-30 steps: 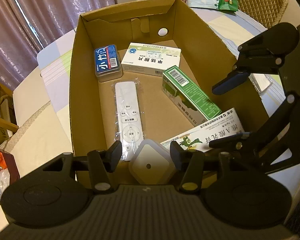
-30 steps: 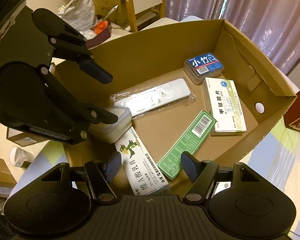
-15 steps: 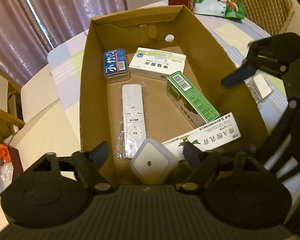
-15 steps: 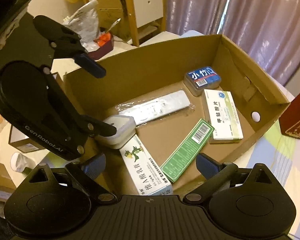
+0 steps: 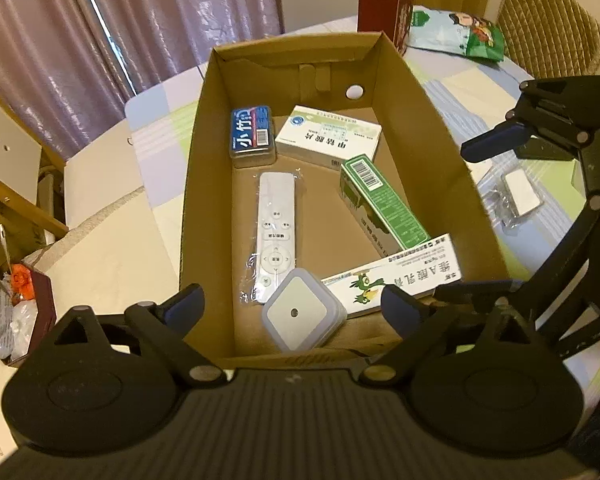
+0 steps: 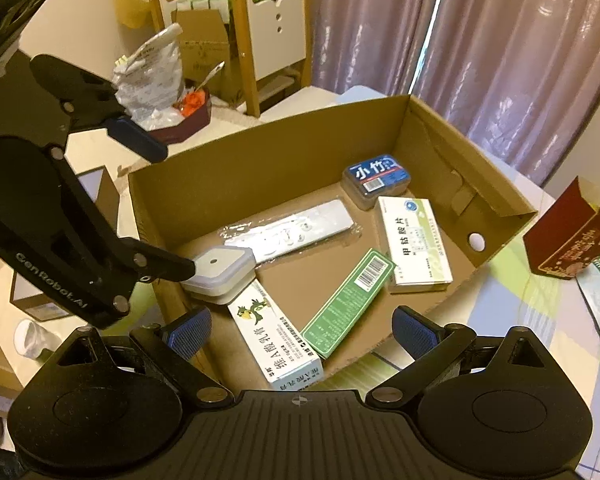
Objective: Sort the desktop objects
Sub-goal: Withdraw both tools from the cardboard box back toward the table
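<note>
Both hand-held grippers, left (image 5: 292,304) and right (image 6: 302,330), gape wide, gripping nothing, above the cardboard box (image 5: 432,120); inside it the square white container (image 5: 300,314) rests beside the remote control (image 5: 275,232) and medicine boxes (image 5: 328,136).

cardboard box (image 5: 204,184) sitting open, holding 6 items | white remote (image 5: 275,236) lying flat, bagged | square white case (image 5: 303,315) resting on the remote's end | blue tin (image 5: 252,135), white carton (image 5: 329,136), green carton (image 5: 384,206), long white carton (image 5: 396,278) lying around them
</note>
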`<control>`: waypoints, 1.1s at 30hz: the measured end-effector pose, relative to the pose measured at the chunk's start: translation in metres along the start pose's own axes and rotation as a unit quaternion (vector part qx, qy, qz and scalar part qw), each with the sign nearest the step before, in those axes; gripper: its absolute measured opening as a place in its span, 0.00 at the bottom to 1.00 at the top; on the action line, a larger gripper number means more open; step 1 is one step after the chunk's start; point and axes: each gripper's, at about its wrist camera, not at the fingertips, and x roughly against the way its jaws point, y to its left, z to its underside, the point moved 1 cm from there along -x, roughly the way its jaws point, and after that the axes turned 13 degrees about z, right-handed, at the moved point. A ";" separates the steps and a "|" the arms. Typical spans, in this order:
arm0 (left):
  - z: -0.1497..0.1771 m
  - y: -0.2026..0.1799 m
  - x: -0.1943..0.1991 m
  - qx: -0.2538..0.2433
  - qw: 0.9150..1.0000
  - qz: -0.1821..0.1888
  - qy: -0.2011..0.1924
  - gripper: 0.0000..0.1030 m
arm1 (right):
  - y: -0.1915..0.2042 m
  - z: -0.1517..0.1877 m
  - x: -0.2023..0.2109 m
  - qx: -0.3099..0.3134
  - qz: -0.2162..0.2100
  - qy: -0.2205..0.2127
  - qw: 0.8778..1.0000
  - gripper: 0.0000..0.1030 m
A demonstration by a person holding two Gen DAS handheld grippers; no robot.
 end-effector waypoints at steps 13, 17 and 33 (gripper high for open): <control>0.011 -0.024 0.033 0.020 0.999 -0.028 -0.022 0.91 | -0.021 0.018 0.033 -0.032 0.005 -0.021 0.999 0.96; 0.016 -0.035 0.041 0.026 0.998 -0.040 -0.028 0.93 | -0.027 0.028 0.046 -0.040 -0.002 -0.030 0.999 0.96; 0.041 -0.098 0.062 0.063 0.995 -0.062 -0.044 0.93 | -0.054 0.076 0.093 -0.074 -0.036 -0.060 0.995 0.96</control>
